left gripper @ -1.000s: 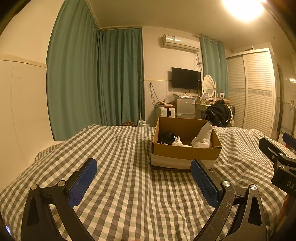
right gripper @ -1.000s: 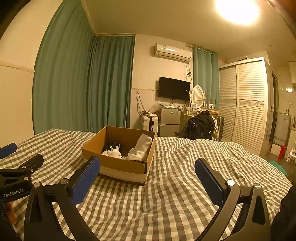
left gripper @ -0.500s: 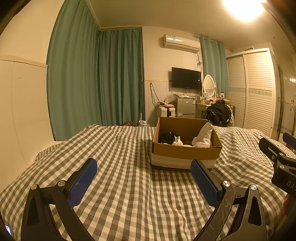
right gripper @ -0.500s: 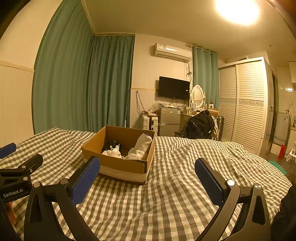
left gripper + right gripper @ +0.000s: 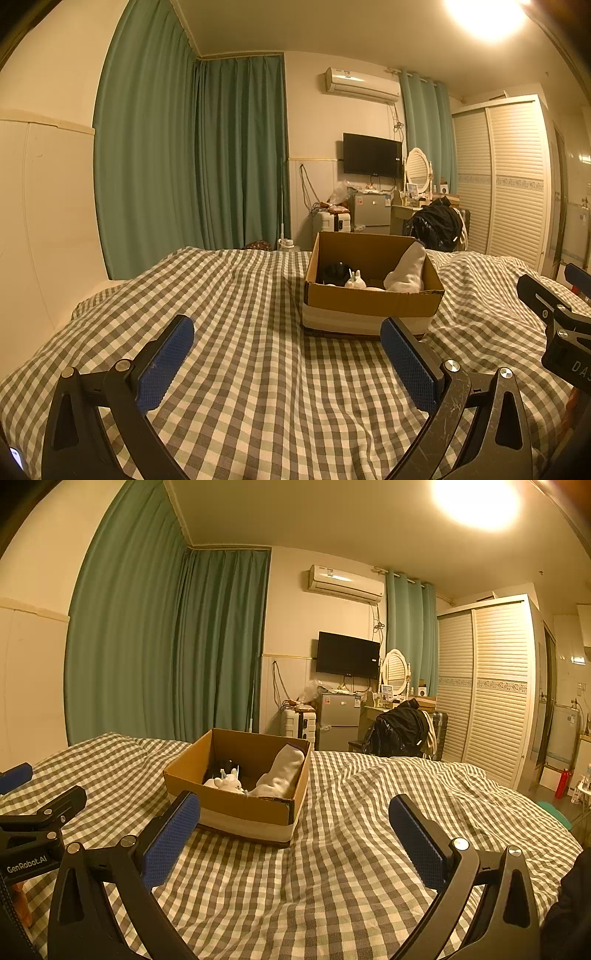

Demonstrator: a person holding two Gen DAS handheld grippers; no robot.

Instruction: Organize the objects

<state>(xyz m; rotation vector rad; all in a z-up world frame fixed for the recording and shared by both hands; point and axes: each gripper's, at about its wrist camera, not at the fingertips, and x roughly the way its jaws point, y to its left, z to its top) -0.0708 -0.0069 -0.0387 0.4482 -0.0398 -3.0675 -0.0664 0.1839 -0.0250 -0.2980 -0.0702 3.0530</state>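
An open cardboard box (image 5: 371, 304) (image 5: 240, 805) sits on the checked bed. Inside it lie a white sock (image 5: 406, 271) (image 5: 284, 771), a small white plush toy (image 5: 355, 282) (image 5: 229, 782) and a black item (image 5: 334, 274) (image 5: 225, 766). My left gripper (image 5: 286, 352) is open and empty, held above the bed short of the box. My right gripper (image 5: 295, 830) is open and empty, to the right of the left one. The right gripper shows at the right edge of the left wrist view (image 5: 554, 314). The left gripper shows at the left edge of the right wrist view (image 5: 40, 819).
The grey-and-white checked bedspread (image 5: 229, 314) (image 5: 388, 812) covers the whole bed. Green curtains (image 5: 192, 155) hang behind. A fridge (image 5: 338, 722), a chair with a black jacket (image 5: 400, 731) and a louvred wardrobe (image 5: 487, 694) stand beyond the bed's foot.
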